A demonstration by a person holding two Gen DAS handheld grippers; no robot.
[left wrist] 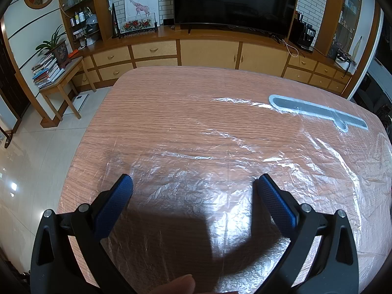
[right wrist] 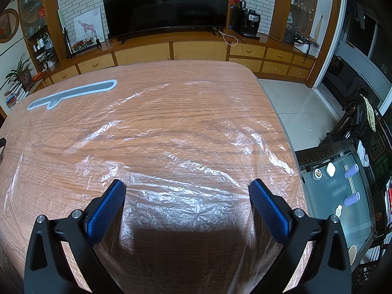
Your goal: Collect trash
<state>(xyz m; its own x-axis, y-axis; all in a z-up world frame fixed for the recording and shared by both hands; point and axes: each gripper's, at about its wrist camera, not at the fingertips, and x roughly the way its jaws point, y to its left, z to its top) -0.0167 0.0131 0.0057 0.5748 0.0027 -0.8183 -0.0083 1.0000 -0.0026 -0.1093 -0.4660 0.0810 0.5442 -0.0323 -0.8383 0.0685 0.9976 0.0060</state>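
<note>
A large sheet of clear crinkled plastic film (left wrist: 220,171) lies spread flat over the wooden table (left wrist: 152,103); it also shows in the right wrist view (right wrist: 186,176). A grey knife-shaped flat piece (left wrist: 316,110) lies at the far side of the table, under or on the film; it also shows in the right wrist view (right wrist: 73,93). My left gripper (left wrist: 193,183) is open and empty, low above the near part of the film. My right gripper (right wrist: 187,188) is open and empty, low above the film near the table's right edge.
A TV (left wrist: 232,0) stands on a long wooden cabinet (left wrist: 208,54) beyond the table. A small side table with books (left wrist: 54,73) stands at the left. A dark glass coffee table (right wrist: 343,196) with small items stands at the right. Tiled floor (right wrist: 294,103) surrounds the table.
</note>
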